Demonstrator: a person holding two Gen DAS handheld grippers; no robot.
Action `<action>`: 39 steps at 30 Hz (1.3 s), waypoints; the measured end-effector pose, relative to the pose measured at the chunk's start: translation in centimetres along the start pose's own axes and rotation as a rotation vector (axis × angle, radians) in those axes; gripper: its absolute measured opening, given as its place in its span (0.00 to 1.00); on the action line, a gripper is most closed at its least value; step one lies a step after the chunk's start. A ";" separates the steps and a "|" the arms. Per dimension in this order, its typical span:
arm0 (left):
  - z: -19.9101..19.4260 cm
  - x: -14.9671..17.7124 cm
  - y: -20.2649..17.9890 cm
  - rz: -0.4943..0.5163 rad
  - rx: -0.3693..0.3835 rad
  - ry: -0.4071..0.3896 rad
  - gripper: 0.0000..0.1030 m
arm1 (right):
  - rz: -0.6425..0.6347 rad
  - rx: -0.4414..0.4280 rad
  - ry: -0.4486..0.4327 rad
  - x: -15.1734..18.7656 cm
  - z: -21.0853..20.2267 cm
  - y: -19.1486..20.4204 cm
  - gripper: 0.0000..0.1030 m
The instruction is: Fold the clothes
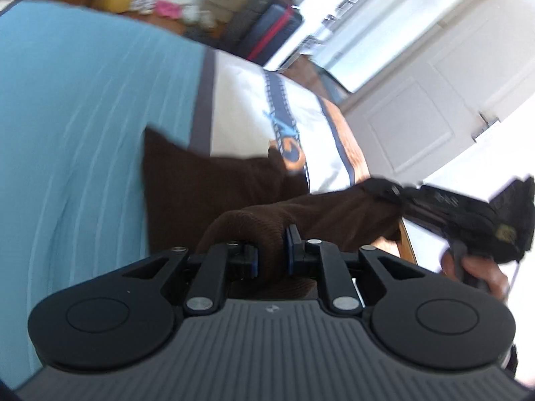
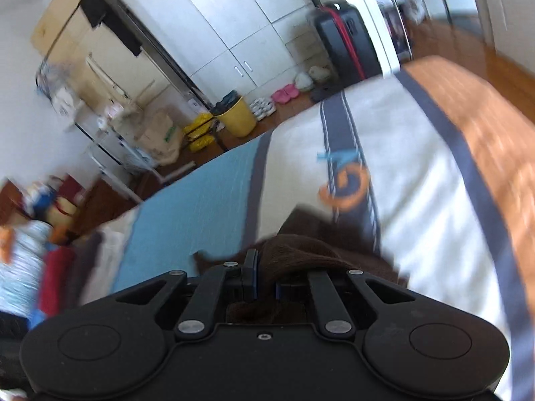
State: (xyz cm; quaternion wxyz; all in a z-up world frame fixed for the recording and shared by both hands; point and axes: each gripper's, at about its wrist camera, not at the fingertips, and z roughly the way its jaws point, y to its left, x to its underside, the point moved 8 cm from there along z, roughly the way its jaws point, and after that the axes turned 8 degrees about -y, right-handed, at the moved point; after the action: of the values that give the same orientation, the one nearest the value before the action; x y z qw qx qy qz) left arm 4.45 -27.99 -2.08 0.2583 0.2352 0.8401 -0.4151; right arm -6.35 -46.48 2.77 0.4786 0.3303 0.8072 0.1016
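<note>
Right now you are pinching a dark brown garment with both tools: your left gripper is squeezing a bunched fold of it between narrowed fingers, and your right gripper is clamping another bunch the same way. Between them the cloth is hanging stretched over the bedspread, its blue, white and orange panels lying beneath.

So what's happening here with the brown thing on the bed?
A person is folding a brown garment over a bed with a blue, white and orange cover. The left gripper is shut on a bunched fold of it, and the right gripper pinches another part. The cloth hangs stretched between them, partly lifted, with its far end lying on the bed. The fold isn't finished.
</note>
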 end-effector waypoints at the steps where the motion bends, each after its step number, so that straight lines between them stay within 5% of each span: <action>1: 1.6 -0.4 1.2 0.048 -0.037 -0.016 0.18 | -0.004 -0.014 0.006 0.0 1.9 -0.4 0.17; 3: 4.2 0.0 3.7 0.094 -0.125 -0.040 0.18 | 0.069 0.006 0.075 0.8 5.1 -2.3 0.34; 6: 4.9 1.2 5.2 0.055 -0.074 -0.143 0.18 | 0.277 -0.007 0.111 1.9 5.8 -5.4 0.42; 7: 4.9 1.3 5.5 0.026 -0.055 -0.160 0.19 | 0.336 -0.065 0.103 1.7 5.1 -5.7 0.47; 9: 5.0 0.9 5.3 0.021 -0.048 -0.149 0.20 | 0.420 -0.182 0.071 1.1 3.6 -5.7 0.73; 11: 5.1 0.4 5.1 0.035 -0.050 -0.130 0.20 | 0.472 -0.281 0.028 0.4 2.3 -5.6 0.83; 14: 5.4 0.3 4.4 0.068 -0.050 -0.127 0.25 | 0.508 -0.341 -0.009 -0.1 1.3 -5.7 0.85; 18: 3.5 1.1 3.7 0.104 -0.074 -0.111 0.27 | 0.529 -0.306 0.019 -0.2 1.6 -6.3 0.89; 23: 0.9 -0.5 2.7 0.165 -0.110 -0.187 0.41 | 0.259 -0.067 0.039 0.2 2.2 -6.4 0.89; 27: -1.0 -1.5 2.1 0.289 -0.189 -0.244 0.53 | 0.173 -0.100 0.070 0.7 2.3 -4.5 0.88; 30: -1.4 -1.3 1.6 0.367 -0.162 -0.206 0.58 | 0.009 -0.076 0.068 1.1 2.2 -2.9 0.88; 33: 0.1 0.9 1.4 0.391 -0.016 -0.045 0.78 | -0.204 -0.018 0.082 2.0 2.4 -1.5 0.88; 35: 1.3 2.5 1.8 0.368 0.056 0.048 0.80 | -0.325 -0.031 0.102 3.1 2.7 -0.4 0.88; 37: 2.5 2.7 2.9 0.362 -0.045 0.043 0.80 | -0.391 -0.098 0.151 4.5 3.8 0.7 0.88; 39: 2.8 1.5 3.7 0.344 -0.099 -0.030 0.80 | -0.445 -0.042 0.217 5.6 6.0 0.9 0.88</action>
State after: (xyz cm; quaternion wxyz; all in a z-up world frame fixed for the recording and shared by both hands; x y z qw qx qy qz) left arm 6.24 -27.99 -6.57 0.3493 0.3560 0.8029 -0.3265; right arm -2.75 -43.18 -3.82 0.4064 0.1213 0.9045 0.0453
